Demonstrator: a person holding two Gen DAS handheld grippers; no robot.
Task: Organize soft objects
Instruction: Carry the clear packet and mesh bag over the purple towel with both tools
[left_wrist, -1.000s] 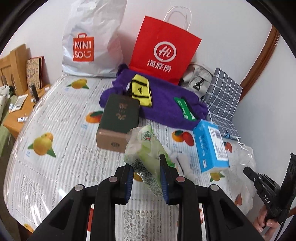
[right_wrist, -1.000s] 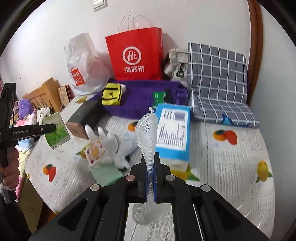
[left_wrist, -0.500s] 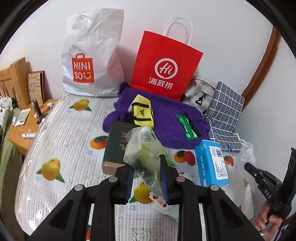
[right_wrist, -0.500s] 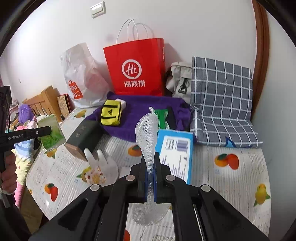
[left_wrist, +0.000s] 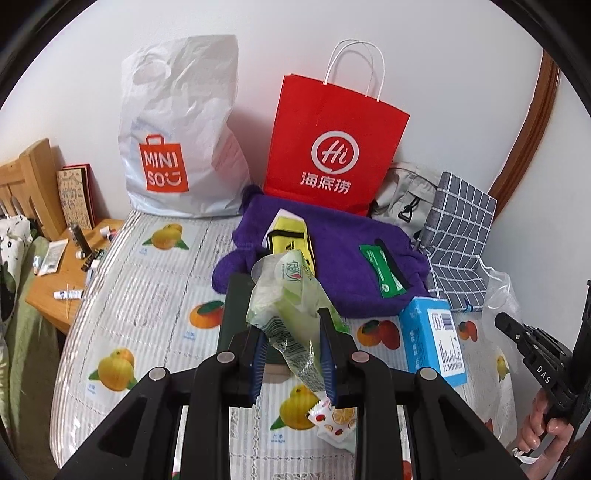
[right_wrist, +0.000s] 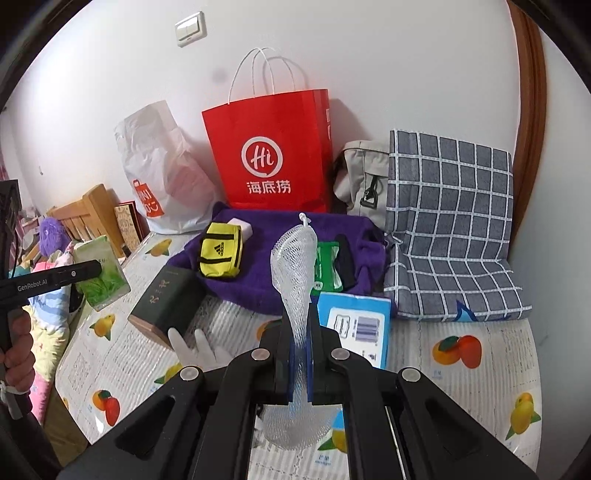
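Tissue pack (left_wrist: 291, 295) is sitting pinched in the left gripper (left_wrist: 293, 354); the right gripper (right_wrist: 298, 363) is squeezing one white mesh sleeve (right_wrist: 293, 269) — two shopping bags standing behind.

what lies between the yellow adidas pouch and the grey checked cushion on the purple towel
In the right wrist view, a green plastic packet with a black strip beside it lies on the purple towel, between the yellow adidas pouch and the grey checked cushion.

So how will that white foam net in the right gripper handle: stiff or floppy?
Probably soft and light: the white foam net is open mesh, pinched nearly flat in the right gripper. Yet its top stands unsupported, so it seems springy rather than limp.
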